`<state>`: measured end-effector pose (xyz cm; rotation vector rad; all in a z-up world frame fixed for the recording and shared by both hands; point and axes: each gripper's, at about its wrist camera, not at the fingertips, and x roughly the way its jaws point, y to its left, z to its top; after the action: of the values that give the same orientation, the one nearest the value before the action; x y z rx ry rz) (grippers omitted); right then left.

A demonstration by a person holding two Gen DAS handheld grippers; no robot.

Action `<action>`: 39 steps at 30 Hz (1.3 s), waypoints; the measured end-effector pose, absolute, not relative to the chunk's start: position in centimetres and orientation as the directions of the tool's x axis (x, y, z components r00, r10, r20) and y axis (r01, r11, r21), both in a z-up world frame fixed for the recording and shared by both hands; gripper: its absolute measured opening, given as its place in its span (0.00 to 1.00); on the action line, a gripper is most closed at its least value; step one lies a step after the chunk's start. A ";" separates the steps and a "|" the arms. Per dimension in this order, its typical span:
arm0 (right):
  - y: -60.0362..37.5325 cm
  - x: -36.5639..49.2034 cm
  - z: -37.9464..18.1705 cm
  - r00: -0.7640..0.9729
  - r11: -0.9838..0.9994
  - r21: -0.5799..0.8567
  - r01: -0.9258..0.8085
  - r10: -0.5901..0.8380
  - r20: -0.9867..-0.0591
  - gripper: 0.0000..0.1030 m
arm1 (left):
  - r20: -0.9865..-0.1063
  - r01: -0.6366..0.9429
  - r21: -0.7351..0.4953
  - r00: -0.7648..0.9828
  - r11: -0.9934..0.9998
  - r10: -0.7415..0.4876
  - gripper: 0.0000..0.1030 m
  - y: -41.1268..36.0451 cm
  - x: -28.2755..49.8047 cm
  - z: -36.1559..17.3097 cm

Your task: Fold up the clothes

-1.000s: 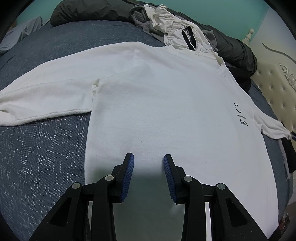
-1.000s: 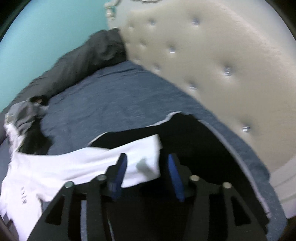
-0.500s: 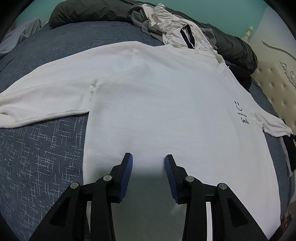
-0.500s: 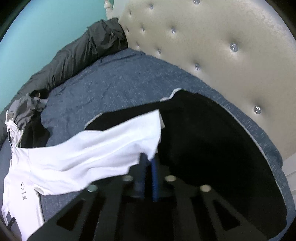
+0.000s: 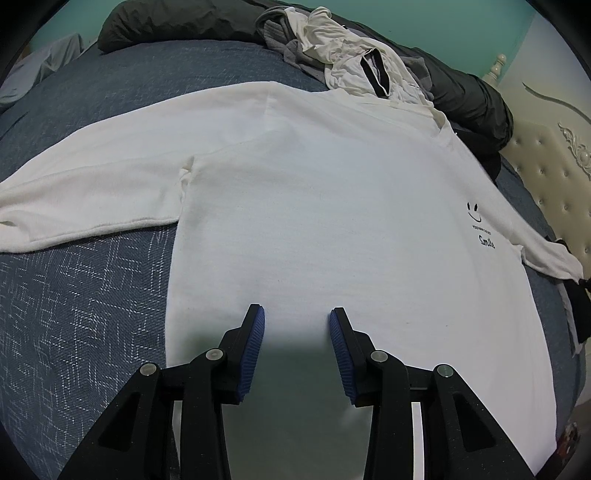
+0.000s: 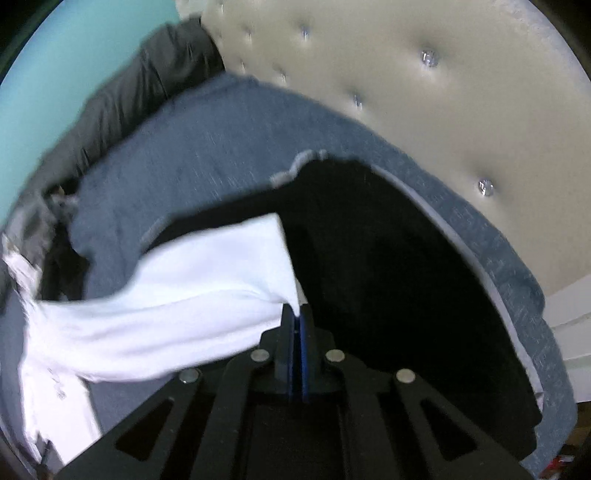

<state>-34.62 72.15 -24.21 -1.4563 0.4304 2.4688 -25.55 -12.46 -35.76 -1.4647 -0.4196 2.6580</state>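
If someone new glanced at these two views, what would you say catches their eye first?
Most striking is the white long-sleeved shirt spread flat across the blue-grey bedspread, a small smiley print near its right side. The right gripper is shut on the cuff of one sleeve, over a black garment near the cream tufted headboard. The left gripper hovers open above the shirt's lower part.

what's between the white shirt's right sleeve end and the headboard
In the right wrist view, a black garment and a strip of blue bedspread lie between the sleeve and headboard.

Teal wall (image 5: 461,33); cream tufted headboard (image 6: 424,110); blue-covered bed (image 5: 74,314)
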 end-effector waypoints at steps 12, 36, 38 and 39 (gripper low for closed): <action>65.2 -36.1 -18.6 -0.681 -0.959 0.080 -0.273 0.133 -0.720 0.41 | -0.813 0.066 -0.277 -0.547 -0.959 0.197 0.39 -12.1 -25.4 -35.4; 27.9 -51.5 -30.9 -0.487 -0.878 0.094 0.470 -0.347 -0.802 0.46 | -0.809 0.036 -0.302 -0.538 -0.953 0.236 0.39 -14.0 -24.5 -35.3; 27.5 -52.4 -31.5 -0.484 -0.880 0.092 0.466 -0.340 -0.806 0.46 | -0.808 0.039 -0.309 -0.538 -0.950 0.241 0.39 -14.3 -24.4 -35.3; 27.4 -52.7 -31.8 -0.481 -0.881 0.094 0.463 -0.339 -0.808 0.46 | -0.807 0.042 -0.313 -0.538 -0.949 0.243 0.39 -14.5 -24.4 -35.3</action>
<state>-52.75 27.36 -31.80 -1.6812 -0.2546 3.1888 -24.44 -14.49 -35.32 -1.4460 -0.4513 2.6188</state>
